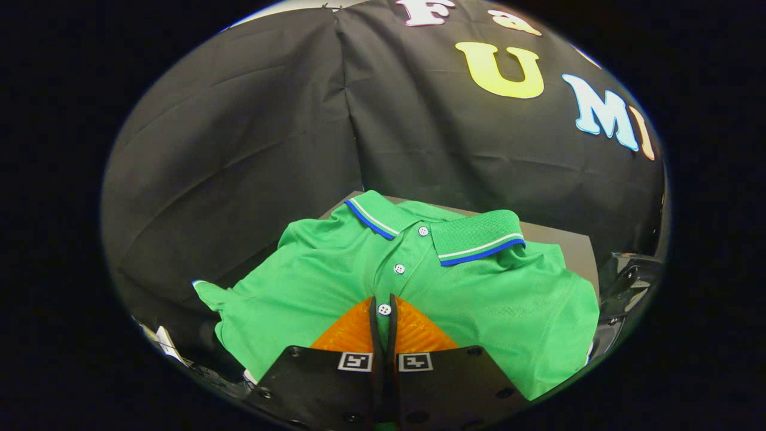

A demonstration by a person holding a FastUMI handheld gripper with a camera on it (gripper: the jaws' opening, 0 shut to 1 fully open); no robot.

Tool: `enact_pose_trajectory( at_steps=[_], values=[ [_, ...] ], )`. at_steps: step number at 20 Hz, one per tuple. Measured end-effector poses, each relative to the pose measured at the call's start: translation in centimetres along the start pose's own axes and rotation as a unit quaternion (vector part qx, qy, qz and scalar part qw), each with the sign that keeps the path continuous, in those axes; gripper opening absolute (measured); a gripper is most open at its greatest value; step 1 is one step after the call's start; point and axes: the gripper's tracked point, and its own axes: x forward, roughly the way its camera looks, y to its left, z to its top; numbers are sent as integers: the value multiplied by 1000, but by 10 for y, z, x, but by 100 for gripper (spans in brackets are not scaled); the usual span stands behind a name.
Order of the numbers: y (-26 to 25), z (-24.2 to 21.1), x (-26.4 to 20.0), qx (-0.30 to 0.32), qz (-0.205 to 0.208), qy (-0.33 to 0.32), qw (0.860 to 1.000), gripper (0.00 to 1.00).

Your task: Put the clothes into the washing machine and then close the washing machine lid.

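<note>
A green polo shirt with a blue and white striped collar lies spread, collar away from me, on a grey surface. My gripper is over the shirt's front, fingers closed together on the button placket. A narrow strip of green cloth with a white button shows pinched between the fingertips. Two more buttons run up the placket beyond the fingers toward the collar. One sleeve hangs off to the left of the fingers.
A dark glossy curved part, possibly of the washing machine, sits just right of the shirt. Small white items lie low to the left. Black cloth wall stands close behind the grey surface.
</note>
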Motion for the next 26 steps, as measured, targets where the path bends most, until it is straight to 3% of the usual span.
enact_pose_trajectory(
  at_steps=[3,9,14,26],
  values=[
    [2,12,-11,-4,39,-22,999,2],
    [12,37,-47,-30,75,-73,994,2],
    [0,55,-77,-13,94,-103,990,2],
    [-67,93,-142,3,80,-180,980,2]
  ],
)
